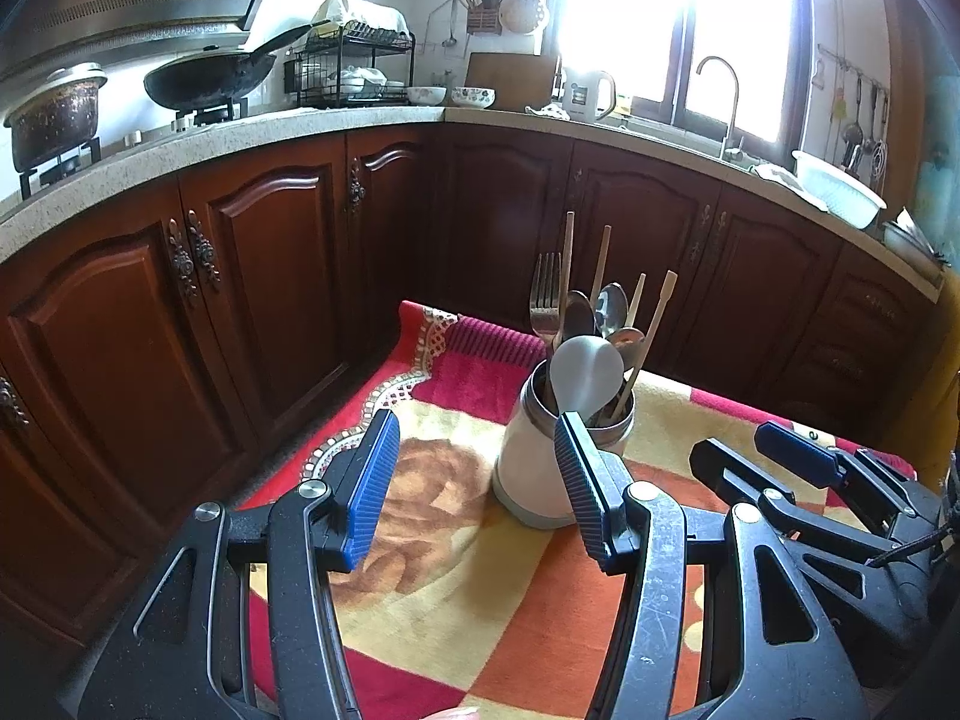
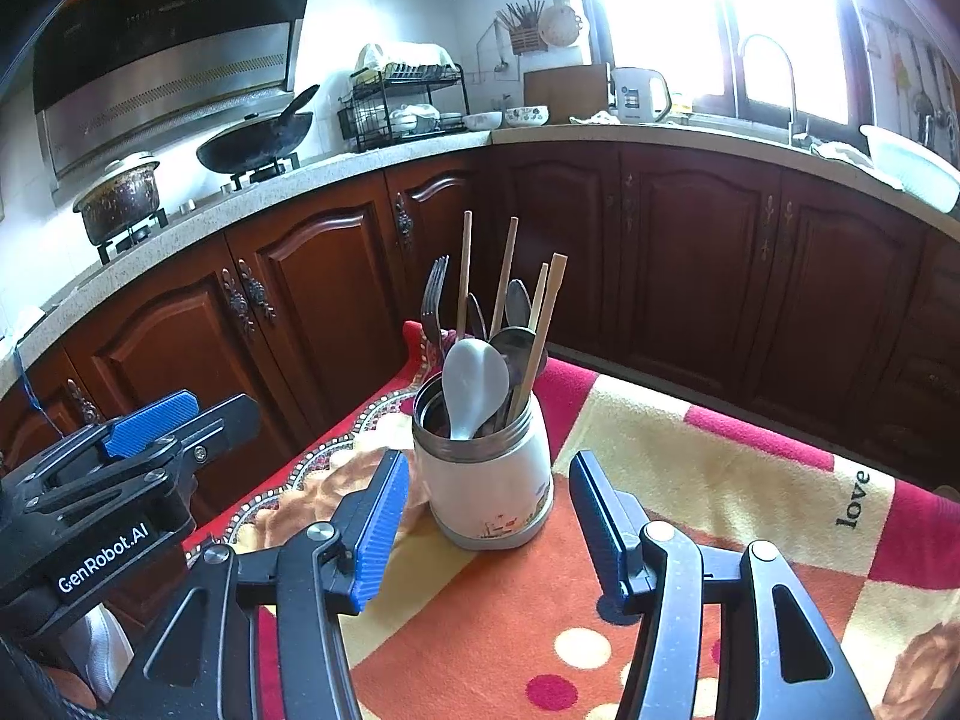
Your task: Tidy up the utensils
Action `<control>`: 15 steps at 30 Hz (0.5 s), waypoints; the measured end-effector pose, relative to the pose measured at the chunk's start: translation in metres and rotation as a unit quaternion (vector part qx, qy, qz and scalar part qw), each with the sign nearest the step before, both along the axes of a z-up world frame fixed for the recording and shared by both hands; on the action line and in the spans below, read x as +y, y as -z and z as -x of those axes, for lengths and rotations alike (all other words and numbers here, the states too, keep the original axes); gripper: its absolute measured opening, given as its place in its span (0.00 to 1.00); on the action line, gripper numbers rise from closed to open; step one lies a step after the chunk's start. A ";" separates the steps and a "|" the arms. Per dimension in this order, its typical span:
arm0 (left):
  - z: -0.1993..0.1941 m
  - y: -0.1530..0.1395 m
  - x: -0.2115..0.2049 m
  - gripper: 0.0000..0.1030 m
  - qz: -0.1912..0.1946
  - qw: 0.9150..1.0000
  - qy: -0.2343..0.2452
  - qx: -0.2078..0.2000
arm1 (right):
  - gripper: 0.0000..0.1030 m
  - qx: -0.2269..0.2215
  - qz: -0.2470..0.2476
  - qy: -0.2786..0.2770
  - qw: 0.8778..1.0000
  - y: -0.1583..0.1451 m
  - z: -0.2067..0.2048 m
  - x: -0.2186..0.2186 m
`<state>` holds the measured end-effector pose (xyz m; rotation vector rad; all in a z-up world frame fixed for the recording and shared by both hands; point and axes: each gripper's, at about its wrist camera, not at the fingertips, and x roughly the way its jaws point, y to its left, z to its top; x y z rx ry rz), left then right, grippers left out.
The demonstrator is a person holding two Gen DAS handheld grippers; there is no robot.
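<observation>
- Far left on the stove, a dark pot (image 2: pixel 120 201) with a pale lid; its contents are hidden.
- Beside it a black wok (image 2: pixel 255 147); what lies inside cannot be seen.
- Further along the counter, a black dish rack (image 2: pixel 408 102) holds white dishes, and two bowls (image 2: pixel 504 117) stand just right of it.
- On the patterned blanket (image 2: pixel 690 468) stands the white utensil jar (image 2: pixel 486 480), upright. It holds a fork (image 2: pixel 433 300), four wooden chopsticks (image 2: pixel 463 264), several metal spoons (image 2: pixel 517 303) and a grey plastic spoon (image 2: pixel 471 384), all standing bowl or tines up.
- The left gripper (image 1: pixel 477 480) has its blue pads apart, nothing between them; the jar sits just ahead, toward its right finger.
- The right gripper (image 2: pixel 489 531) also stands parted and empty, the jar just beyond its tips.
- At far right, a white basin (image 2: pixel 912 171) rests on the counter by the sink.
</observation>
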<state>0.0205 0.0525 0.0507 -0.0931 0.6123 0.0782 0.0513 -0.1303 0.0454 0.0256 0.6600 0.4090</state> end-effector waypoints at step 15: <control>0.001 0.001 -0.001 0.52 -0.003 1.000 -0.003 -0.003 | 0.52 0.004 0.000 -0.001 1.000 0.004 0.000 0.004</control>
